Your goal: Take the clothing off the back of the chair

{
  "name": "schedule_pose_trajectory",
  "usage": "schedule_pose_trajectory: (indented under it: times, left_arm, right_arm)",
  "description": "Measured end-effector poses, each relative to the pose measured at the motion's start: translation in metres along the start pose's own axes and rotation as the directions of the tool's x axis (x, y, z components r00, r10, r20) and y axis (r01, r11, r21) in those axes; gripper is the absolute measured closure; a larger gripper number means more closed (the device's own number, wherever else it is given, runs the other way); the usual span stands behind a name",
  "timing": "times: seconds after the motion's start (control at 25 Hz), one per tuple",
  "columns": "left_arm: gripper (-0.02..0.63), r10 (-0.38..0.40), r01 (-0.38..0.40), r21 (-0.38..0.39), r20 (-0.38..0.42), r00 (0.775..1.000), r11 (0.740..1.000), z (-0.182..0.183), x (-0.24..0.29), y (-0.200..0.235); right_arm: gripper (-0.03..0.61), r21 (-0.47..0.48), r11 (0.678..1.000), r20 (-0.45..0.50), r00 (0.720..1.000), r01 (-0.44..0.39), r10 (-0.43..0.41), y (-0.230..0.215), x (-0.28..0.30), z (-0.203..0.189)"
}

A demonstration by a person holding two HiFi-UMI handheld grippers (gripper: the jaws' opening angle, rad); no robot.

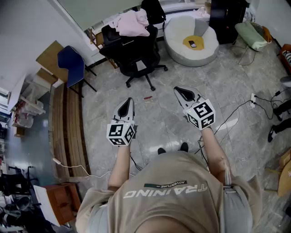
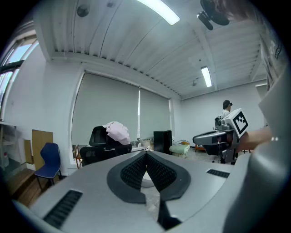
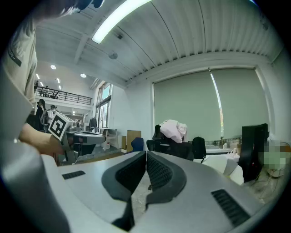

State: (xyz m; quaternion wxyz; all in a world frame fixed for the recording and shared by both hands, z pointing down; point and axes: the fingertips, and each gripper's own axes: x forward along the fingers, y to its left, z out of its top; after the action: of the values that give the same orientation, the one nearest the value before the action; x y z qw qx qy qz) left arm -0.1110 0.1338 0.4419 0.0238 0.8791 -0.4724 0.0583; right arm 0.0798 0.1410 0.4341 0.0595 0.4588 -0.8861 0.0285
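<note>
A pink garment (image 1: 133,23) is draped over the back of a black office chair (image 1: 136,57) that stands on the floor well ahead of me. Both grippers are held out level in front of my body, far short of the chair. My left gripper (image 1: 128,102) is shut with nothing between its jaws, and so is my right gripper (image 1: 181,91). In the left gripper view the garment (image 2: 117,131) sits on the chair (image 2: 102,149) beyond the closed jaws (image 2: 146,154). The right gripper view shows the garment (image 3: 174,129) on the chair (image 3: 169,148) past its closed jaws (image 3: 146,155).
A blue chair (image 1: 71,64) and wooden planks (image 1: 68,120) lie to the left. A round white seat (image 1: 191,43) stands right of the office chair, with a black bag (image 1: 152,10) behind. Cables and a power strip (image 1: 253,100) run over the grey floor at right.
</note>
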Motion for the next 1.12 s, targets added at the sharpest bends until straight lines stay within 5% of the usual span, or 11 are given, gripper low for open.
schedule_pose_trajectory:
  times: [0.4,1.12]
  left_arm:
    - [0.6,0.005,-0.003,0.057,-0.03,1.0,0.998,-0.01,-0.008,0.012]
    - [0.601,-0.055,0.055,0.012,-0.021,0.998,0.998,-0.031,0.005,0.063]
  right_arm:
    - [0.545,-0.004,1.0,-0.033,0.999,-0.006,0.006,0.013,0.021,-0.007]
    - [0.545,-0.069,0.992,-0.106,0.988,0.104,-0.111,0.017,0.047,-0.018]
